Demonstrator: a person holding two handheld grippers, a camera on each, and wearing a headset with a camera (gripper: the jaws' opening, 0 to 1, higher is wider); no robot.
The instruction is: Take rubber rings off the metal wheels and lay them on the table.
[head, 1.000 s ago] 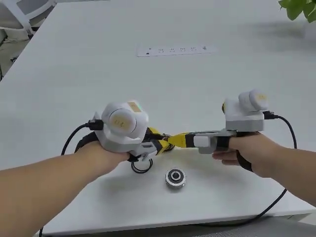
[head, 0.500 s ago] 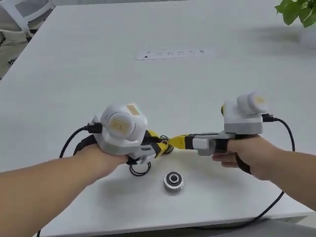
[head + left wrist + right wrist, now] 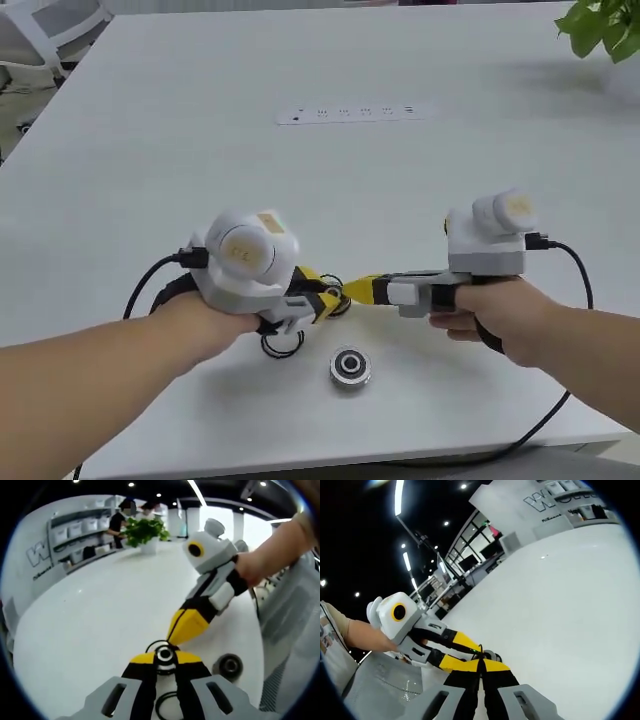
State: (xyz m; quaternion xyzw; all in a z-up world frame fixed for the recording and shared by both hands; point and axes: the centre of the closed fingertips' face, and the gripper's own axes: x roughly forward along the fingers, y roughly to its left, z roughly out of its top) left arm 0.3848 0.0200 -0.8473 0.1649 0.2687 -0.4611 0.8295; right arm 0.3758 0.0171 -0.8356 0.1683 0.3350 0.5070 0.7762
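Observation:
My left gripper [image 3: 328,298] is shut on a small metal wheel [image 3: 165,655], holding it just above the white table [image 3: 330,190]. My right gripper [image 3: 350,290] comes in from the right, its yellow jaws closed tip to tip against that wheel. They pinch its black rubber ring [image 3: 156,643], which bulges off the rim. A second metal wheel [image 3: 349,366] lies bare on the table in front of the grippers. A loose black rubber ring [image 3: 283,345] lies under the left gripper.
A white power strip [image 3: 345,111] lies far back on the table. A green plant [image 3: 600,25] stands at the far right corner. Black cables [image 3: 560,400] trail from both grippers toward the near table edge.
The grippers stay joined at the wheel and have barely moved. The head camera has shifted a little.

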